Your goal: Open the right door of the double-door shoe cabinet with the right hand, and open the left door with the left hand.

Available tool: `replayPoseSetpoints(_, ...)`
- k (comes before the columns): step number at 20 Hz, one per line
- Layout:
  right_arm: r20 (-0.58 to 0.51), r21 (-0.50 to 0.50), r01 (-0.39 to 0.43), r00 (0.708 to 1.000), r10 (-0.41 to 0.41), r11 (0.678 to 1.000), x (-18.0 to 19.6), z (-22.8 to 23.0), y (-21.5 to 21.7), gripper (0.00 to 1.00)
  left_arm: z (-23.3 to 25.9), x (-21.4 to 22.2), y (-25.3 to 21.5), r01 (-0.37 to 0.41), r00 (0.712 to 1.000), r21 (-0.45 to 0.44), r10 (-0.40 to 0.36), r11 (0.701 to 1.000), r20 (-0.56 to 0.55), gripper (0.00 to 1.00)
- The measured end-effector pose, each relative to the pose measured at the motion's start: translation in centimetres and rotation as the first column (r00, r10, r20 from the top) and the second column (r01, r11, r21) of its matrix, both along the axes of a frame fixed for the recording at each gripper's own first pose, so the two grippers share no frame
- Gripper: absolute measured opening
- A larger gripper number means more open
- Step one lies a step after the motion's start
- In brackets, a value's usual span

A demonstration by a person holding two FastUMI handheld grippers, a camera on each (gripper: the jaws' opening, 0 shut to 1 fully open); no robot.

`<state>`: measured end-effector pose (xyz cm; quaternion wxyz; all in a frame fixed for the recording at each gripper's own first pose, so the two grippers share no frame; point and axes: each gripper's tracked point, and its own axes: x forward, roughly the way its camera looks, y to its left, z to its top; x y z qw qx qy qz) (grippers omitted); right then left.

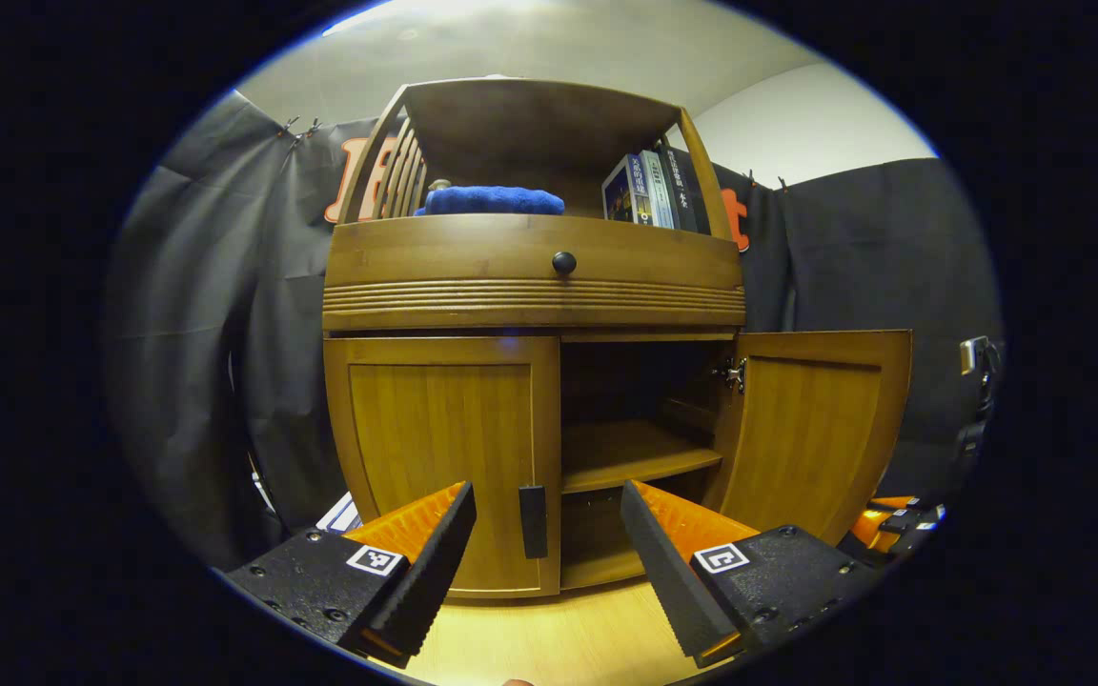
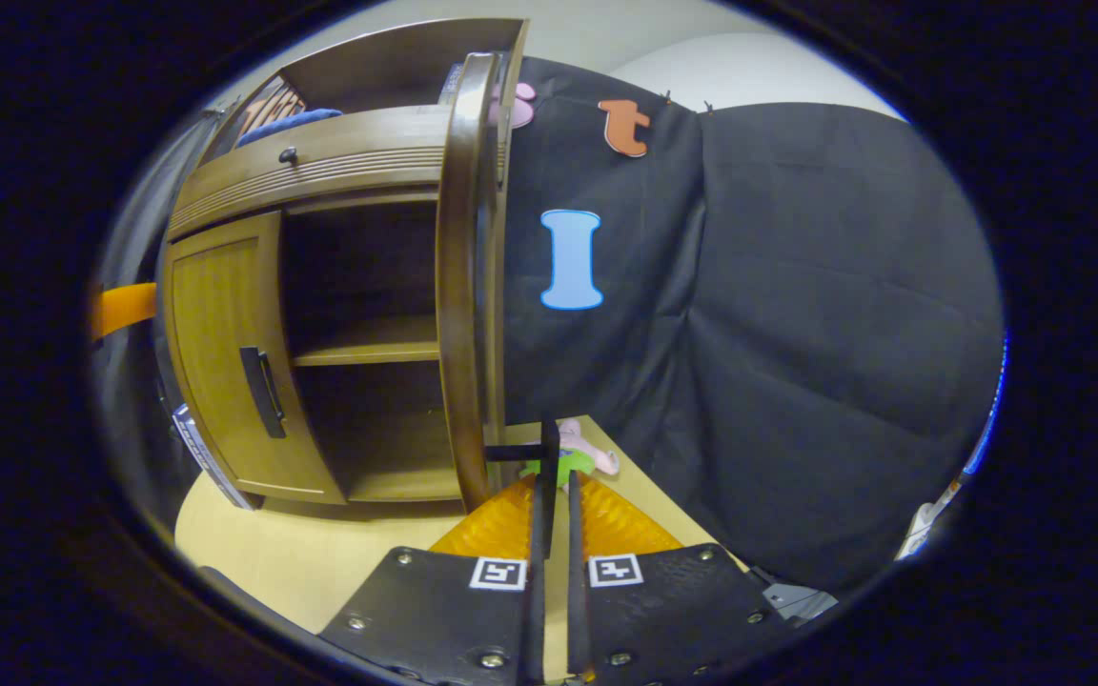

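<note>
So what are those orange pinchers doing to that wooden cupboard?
A person is opening a shoe cabinet with a gripper in each hand. The right gripper is shut on the right door's handle, and the right door is swung wide open, showing the shelf inside. The left door is closed. The left gripper is open, its fingers either side of the left door's black handle and not gripping it yet.
</note>
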<state>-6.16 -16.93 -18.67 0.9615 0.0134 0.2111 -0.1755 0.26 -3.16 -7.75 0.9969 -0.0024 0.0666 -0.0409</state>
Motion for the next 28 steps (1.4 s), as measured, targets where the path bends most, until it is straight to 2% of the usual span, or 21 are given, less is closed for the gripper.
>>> replayPoseSetpoints(8, 0.007, -0.049, 0.097, 0.995, -0.096, 0.994, -1.3, 1.1, -3.6, 0.10, -4.0, 4.1, -0.1, -0.004, 0.998, 0.004, 0.004, 1.000, -0.061, 0.95)
replayPoseSetpoints(11, 0.021, -0.025, 0.095, 0.995, -0.095, 0.995, -1.3, 1.7, -3.5, 0.10, -5.6, 6.1, 0.0, -0.015, 0.997, 0.008, 0.016, 1.000, -0.081, 0.94)
replayPoseSetpoints(14, 0.037, -0.053, 0.101, 0.994, -0.099, 0.993, -1.3, 2.2, -4.1, 0.10, -7.2, 8.3, 0.2, -0.029, 0.994, 0.017, 0.031, 0.999, -0.103, 0.95)
replayPoseSetpoints(18, 0.041, -0.075, 0.131, 0.991, -0.128, 0.989, -1.7, 2.8, -5.0, 0.09, -9.8, 11.1, 0.5, -0.042, 0.988, 0.022, 0.044, 0.999, -0.149, 0.88)
replayPoseSetpoints(26, 0.019, -0.065, 0.239, 0.971, -0.238, 0.969, -4.4, 2.2, -8.8, 0.09, -13.8, 14.9, 0.8, -0.062, 0.975, 0.037, 0.068, 0.997, -0.209, 0.84)
replayPoseSetpoints(28, 0.015, -0.064, 0.242, 0.970, -0.242, 0.968, -4.5, 2.1, -9.0, 0.10, -14.3, 15.4, 0.8, -0.065, 0.974, 0.039, 0.072, 0.997, -0.217, 0.75)
